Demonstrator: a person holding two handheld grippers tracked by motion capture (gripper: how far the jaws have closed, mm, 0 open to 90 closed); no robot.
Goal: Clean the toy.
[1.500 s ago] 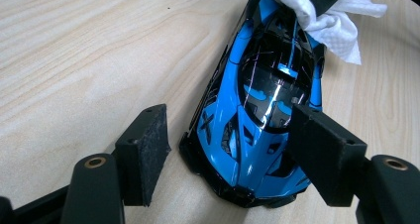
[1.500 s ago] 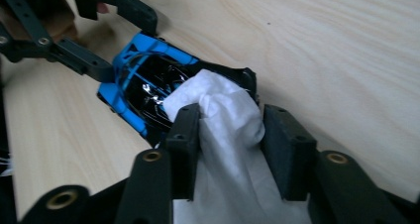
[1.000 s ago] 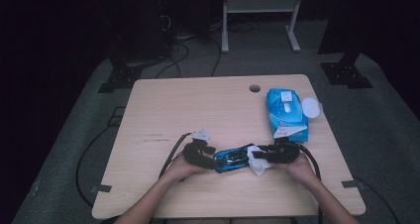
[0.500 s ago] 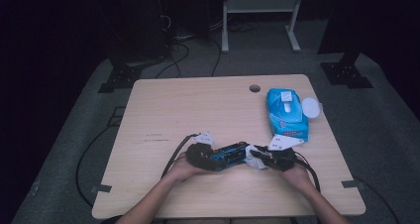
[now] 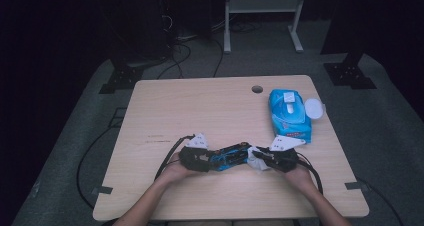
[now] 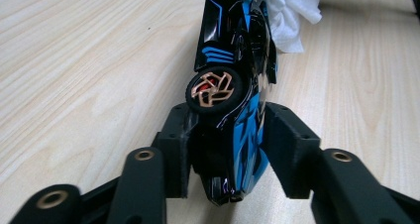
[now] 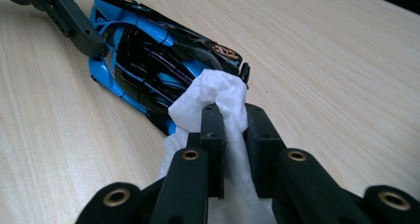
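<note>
A blue and black toy car (image 5: pixel 229 156) lies near the table's front edge, between my two grippers. In the left gripper view the car (image 6: pixel 233 85) is tipped on its side with a copper-spoked wheel facing up. My left gripper (image 6: pixel 230 130) has just been closing and is shut on the car's end (image 5: pixel 214 158). My right gripper (image 7: pixel 230 120) has been closing too and is shut on a crumpled white wipe (image 7: pixel 213 100). The wipe touches the other end of the car (image 7: pixel 148 50). From above, the right gripper (image 5: pixel 260 160) holds the wipe (image 5: pixel 254 155) against the car.
A blue pack of wipes (image 5: pixel 290 116) lies at the table's right, with its round white lid (image 5: pixel 314 107) flipped open. The wooden table (image 5: pixel 200 106) has a cable hole (image 5: pixel 257 89) near the back. A white metal stand (image 5: pixel 260 6) is on the floor behind.
The left jaws have closed onto the car's end. The right gripper stays with the wipe at the car's other end. Both hands have hardly shifted.
</note>
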